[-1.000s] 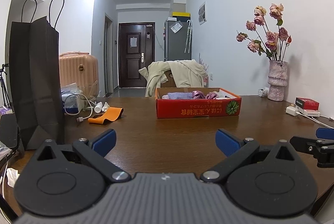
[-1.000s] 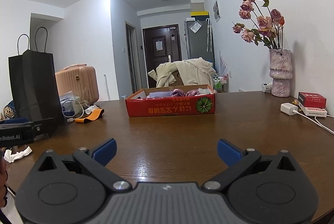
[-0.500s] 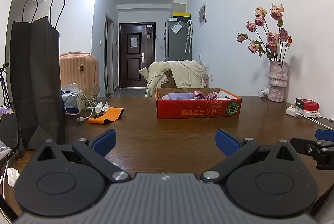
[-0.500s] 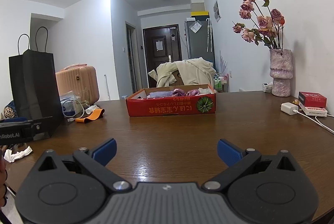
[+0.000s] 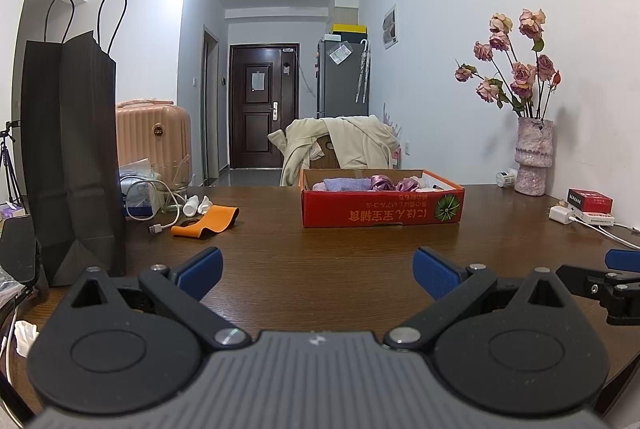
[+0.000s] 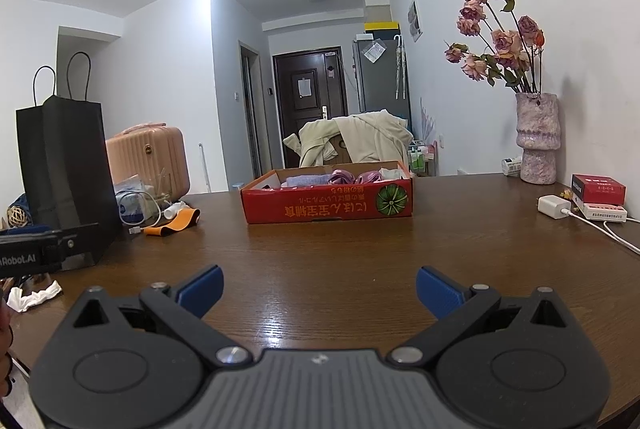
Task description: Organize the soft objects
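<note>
Now | both claws, left gripper (image 5: pixel 318 271) and right gripper (image 6: pixel 319 289), released, empty | purple soft items (image 5: pixel 370 183) inside red box (image 5: pixel 382 215): likely light, limp; pinch a top fold.

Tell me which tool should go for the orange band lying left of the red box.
Left. The orange band lies on the table's left side, nearer the left tool. The right tool would have to cross over. Both are open and empty.

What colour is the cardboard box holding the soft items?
Red cardboard box, with a green round emblem; clearest in the right wrist view.
</note>
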